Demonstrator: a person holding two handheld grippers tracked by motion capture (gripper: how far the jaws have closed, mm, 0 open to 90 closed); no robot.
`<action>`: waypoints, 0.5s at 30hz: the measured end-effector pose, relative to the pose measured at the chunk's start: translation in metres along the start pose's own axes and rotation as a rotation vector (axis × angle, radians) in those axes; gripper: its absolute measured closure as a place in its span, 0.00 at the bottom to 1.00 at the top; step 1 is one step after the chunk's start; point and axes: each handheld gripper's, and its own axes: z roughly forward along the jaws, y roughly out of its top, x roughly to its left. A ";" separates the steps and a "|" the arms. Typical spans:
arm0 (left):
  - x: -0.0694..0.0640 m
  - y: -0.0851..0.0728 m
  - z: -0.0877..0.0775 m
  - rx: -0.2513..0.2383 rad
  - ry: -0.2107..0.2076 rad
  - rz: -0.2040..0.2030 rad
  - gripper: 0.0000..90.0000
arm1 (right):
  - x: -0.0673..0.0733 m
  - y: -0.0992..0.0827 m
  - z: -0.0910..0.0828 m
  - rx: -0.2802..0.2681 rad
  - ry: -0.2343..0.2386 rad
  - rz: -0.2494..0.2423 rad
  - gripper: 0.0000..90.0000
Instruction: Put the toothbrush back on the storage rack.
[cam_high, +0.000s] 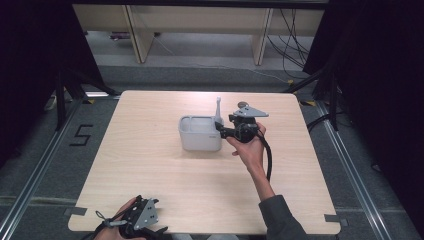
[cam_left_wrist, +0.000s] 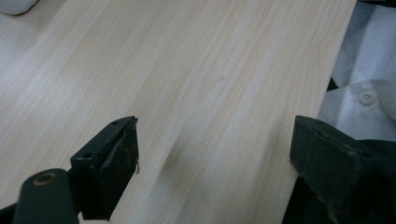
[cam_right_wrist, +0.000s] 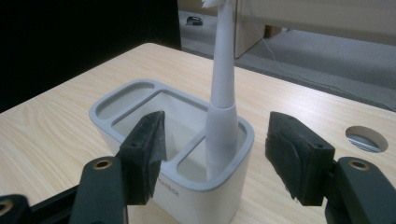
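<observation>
At mid-tabletop, my right tongs sit at the near-right end of the white holder, jaws spread wide to either side of the white toothbrush without touching it. Toothbrush stands upright in the holder's end compartment, bristles up; the other compartments hold nothing I can see. Left tongs hover at the near-left tabletop edge, jaws wide apart, nothing between them. Pale wood-grain surface, cable hole near the holder. Grey floor, dark curtains, loose cables beyond.
</observation>
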 end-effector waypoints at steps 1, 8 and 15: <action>0.000 0.000 0.000 0.001 -0.002 -0.001 0.17 | 0.000 -0.001 -0.001 0.003 0.004 -0.001 0.43; 0.000 0.000 0.000 0.002 -0.001 0.001 0.17 | 0.000 -0.004 -0.007 -0.001 0.012 -0.011 0.42; 0.000 0.000 -0.001 -0.004 -0.006 -0.001 0.17 | 0.001 -0.005 -0.009 -0.006 0.023 0.006 0.42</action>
